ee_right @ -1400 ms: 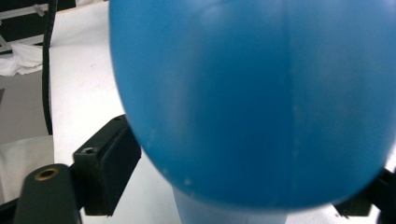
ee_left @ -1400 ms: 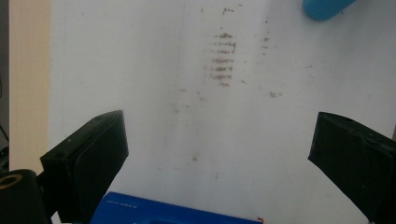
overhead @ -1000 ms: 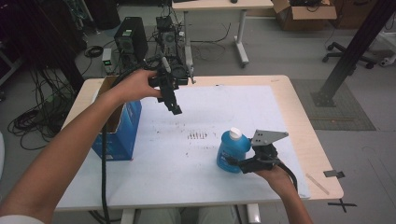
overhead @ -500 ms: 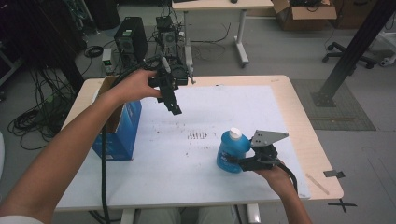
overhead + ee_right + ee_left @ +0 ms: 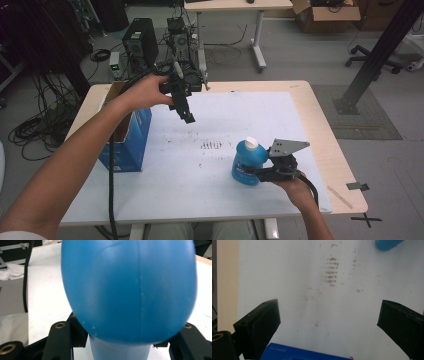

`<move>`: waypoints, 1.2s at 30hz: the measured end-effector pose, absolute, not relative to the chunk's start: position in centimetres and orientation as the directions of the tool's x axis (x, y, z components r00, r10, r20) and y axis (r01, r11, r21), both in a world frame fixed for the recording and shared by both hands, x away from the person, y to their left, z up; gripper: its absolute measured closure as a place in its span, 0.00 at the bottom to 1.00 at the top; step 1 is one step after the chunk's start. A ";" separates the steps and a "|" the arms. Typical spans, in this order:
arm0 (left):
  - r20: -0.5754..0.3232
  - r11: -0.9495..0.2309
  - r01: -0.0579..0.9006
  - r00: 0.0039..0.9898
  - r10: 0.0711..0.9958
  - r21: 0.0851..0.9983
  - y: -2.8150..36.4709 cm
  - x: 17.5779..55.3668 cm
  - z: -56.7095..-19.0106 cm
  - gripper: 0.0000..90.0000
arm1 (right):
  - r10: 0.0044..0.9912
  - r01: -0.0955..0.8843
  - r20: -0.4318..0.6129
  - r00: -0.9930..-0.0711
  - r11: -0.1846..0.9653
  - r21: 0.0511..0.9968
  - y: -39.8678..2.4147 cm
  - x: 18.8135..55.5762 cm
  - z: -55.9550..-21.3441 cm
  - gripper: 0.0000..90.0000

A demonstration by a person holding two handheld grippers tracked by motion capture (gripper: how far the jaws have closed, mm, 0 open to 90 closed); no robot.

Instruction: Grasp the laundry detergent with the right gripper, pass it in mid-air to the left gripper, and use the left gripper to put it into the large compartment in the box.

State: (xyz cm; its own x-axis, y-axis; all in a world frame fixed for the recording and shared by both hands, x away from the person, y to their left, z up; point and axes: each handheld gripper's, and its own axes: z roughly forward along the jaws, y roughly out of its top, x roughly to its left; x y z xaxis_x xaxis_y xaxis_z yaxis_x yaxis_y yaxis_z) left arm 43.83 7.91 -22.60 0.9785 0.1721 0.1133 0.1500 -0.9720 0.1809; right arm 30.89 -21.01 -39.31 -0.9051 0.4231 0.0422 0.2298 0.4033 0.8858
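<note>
A blue plastic bottle with a white cap stands upright on the white sheet at the near right. My right gripper reaches in level from the right. Its jaws have just been closing and now press on the bottle's lower body. My left gripper hangs open in the air over the sheet's far left, pointing down, with nothing between its jaws. The bottle's base shows far ahead of it.
An open blue cardboard box stands at the table's left edge, just below the left gripper. Small brown marks stain the sheet's middle. Behind the table are cables and equipment on the floor.
The right gripper's jaws have drawn in on the blue bottle. Both hands have kept their places, and the bottle still stands where it was.
</note>
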 end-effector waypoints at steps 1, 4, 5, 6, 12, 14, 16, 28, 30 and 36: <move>0.114 -0.972 0.149 0.979 0.171 0.179 7.9 43.8 -22.5 0.05 | 0.420 0.233 0.047 -0.906 0.403 0.885 -21.0 30.9 -39.2 0.49; 0.119 -0.973 0.144 0.979 0.167 0.182 7.9 43.6 -22.4 0.05 | 0.409 0.222 0.040 -0.912 0.409 0.885 -21.0 30.8 -38.5 0.49; 0.119 -0.972 0.145 0.979 0.168 0.187 7.9 43.5 -22.4 0.05 | 0.406 0.217 0.036 -0.913 0.412 0.885 -20.9 30.8 -38.2 0.49; 0.120 -0.972 0.144 0.978 0.168 0.186 7.9 43.4 -22.3 0.05 | 0.403 0.213 0.033 -0.915 0.412 0.886 -20.9 30.8 -38.0 0.49; 0.125 -0.972 0.138 0.979 0.164 0.190 8.0 42.8 -21.9 0.05 | 0.384 0.200 0.028 -0.923 0.415 0.887 -20.8 30.7 -36.6 0.49; 0.128 -0.973 0.129 0.980 0.155 0.190 8.0 42.5 -21.6 0.05 | 0.379 0.198 0.028 -0.925 0.418 0.887 -20.8 30.7 -36.1 0.49; 0.129 -0.973 0.122 0.980 0.149 0.199 8.0 41.9 -21.3 0.05 | 0.369 0.192 0.025 -0.929 0.424 0.885 -20.7 30.8 -35.3 0.49; 0.129 -0.971 0.107 0.982 0.136 0.212 8.1 40.0 -20.2 0.06 | 0.314 0.168 0.022 -0.949 0.443 0.881 -20.1 31.2 -32.7 0.49; 0.123 -0.971 0.101 0.984 0.130 0.216 8.2 39.7 -20.1 0.06 | 0.306 0.168 0.026 -0.952 0.445 0.880 -20.0 31.3 -32.4 0.49; 0.113 -0.969 0.092 0.986 0.120 0.231 8.5 38.6 -19.4 0.06 | 0.279 0.162 0.037 -0.960 0.441 0.883 -19.4 31.6 -32.1 0.49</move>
